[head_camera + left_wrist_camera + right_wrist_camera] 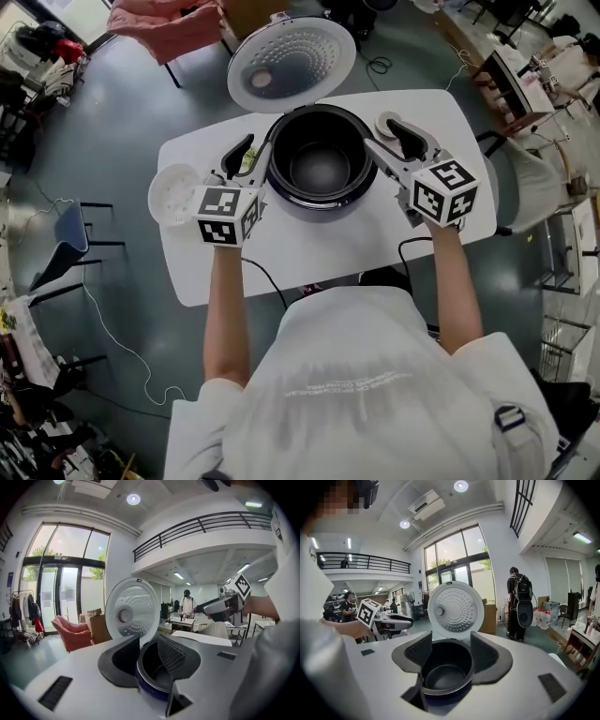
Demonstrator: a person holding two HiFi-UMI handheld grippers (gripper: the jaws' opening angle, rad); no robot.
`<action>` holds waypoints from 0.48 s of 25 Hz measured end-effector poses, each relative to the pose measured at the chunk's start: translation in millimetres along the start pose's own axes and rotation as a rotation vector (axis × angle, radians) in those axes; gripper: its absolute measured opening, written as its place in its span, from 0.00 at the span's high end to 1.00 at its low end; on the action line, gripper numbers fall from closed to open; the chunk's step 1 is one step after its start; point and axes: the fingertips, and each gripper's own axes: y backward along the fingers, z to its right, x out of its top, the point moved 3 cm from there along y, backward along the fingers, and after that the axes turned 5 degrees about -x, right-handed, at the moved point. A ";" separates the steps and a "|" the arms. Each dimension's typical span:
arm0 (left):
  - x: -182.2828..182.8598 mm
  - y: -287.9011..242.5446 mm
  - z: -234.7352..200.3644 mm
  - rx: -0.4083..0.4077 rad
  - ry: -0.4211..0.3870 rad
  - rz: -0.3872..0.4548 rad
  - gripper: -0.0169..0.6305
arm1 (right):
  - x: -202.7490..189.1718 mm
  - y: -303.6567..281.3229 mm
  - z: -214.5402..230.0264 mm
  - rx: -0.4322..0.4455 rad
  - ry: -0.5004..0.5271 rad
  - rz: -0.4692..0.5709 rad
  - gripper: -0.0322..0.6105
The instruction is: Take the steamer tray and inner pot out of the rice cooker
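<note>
The rice cooker [323, 204] stands mid-table with its lid [292, 64] swung up. The dark inner pot [319, 167] sits in it, empty. A white perforated steamer tray [173, 194] lies on the table at the left. My left gripper [246, 157] is open at the cooker's left side; in the left gripper view [146, 641] the pot rim [150, 679] shows between the jaws, which do not press on it. My right gripper [389, 141] stands open at the cooker's right side, and its own view [450, 639] frames the pot [443, 677] in the wide gap.
The white table [375, 234] ends close behind both grippers. A small white round item [386, 122] lies by the right gripper. A black cable [412, 246] runs off the near edge. Chairs and a red armchair [164, 28] stand around; a person [520, 604] stands beyond.
</note>
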 end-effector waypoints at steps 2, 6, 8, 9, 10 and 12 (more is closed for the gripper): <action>-12.0 -10.4 3.8 -0.009 0.016 -0.049 0.77 | -10.7 -3.0 6.3 -0.002 -0.002 -0.023 0.56; -34.2 -26.2 10.5 -0.009 0.059 -0.137 0.75 | -35.6 -15.8 21.5 0.015 -0.026 -0.093 0.56; -43.7 -30.8 10.6 0.008 0.091 -0.160 0.75 | -45.4 -26.2 29.5 0.034 -0.034 -0.125 0.56; -48.7 -32.6 11.0 0.018 0.107 -0.171 0.75 | -49.5 -31.2 33.4 0.047 -0.037 -0.139 0.56; -53.5 -34.3 11.9 0.029 0.120 -0.185 0.75 | -53.2 -35.6 37.3 0.061 -0.040 -0.152 0.56; -61.9 -37.5 14.5 0.052 0.142 -0.215 0.75 | -59.8 -42.6 44.8 0.089 -0.041 -0.179 0.56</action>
